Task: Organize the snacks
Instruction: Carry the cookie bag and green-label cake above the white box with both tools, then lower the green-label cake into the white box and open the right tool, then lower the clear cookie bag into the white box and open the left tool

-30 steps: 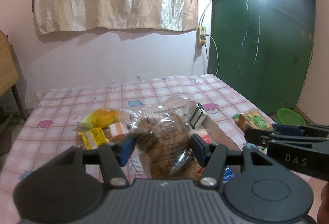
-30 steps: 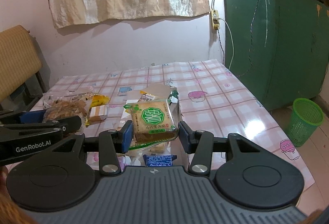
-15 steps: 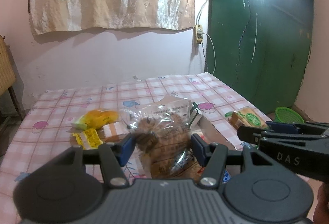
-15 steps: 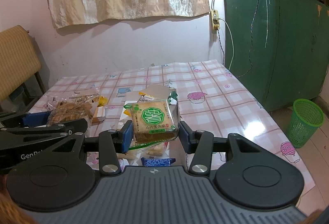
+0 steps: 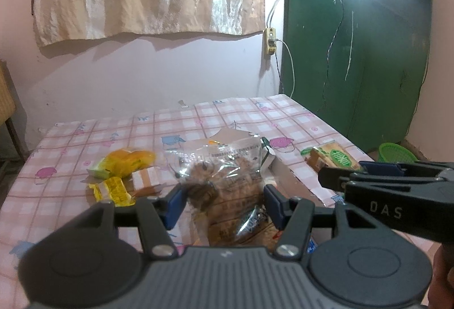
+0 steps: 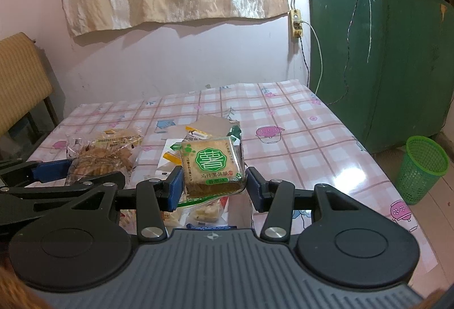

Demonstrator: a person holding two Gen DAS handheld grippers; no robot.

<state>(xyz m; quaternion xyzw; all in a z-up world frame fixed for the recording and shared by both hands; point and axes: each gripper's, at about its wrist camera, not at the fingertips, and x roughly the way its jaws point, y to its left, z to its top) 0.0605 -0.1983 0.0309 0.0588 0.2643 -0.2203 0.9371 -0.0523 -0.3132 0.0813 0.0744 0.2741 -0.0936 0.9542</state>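
My left gripper [image 5: 222,202] is shut on a clear bag of brown cookies [image 5: 227,184] and holds it above the table. My right gripper [image 6: 214,185] is shut on a square pack of potato crisps with a green label [image 6: 212,164], held above an open cardboard box [image 6: 210,124]. The left gripper with its cookie bag [image 6: 102,155] shows at the left of the right wrist view. The right gripper with the crisp pack [image 5: 332,157] shows at the right of the left wrist view. Loose snacks lie on the pink checked tablecloth [image 5: 227,116]: a yellow bun pack [image 5: 127,161], a yellow wrapper [image 5: 112,189], a small orange-striped pack [image 5: 146,178].
More wrapped snacks lie under the right gripper [image 6: 204,209]. A green waste basket [image 6: 422,167] stands on the floor right of the table. A green cabinet [image 6: 369,39] is at the far right, a chair [image 6: 20,82] at the left, a pink wall behind.
Both grippers have risen slightly with their packs still held. The table items sit lower and farther in both views.
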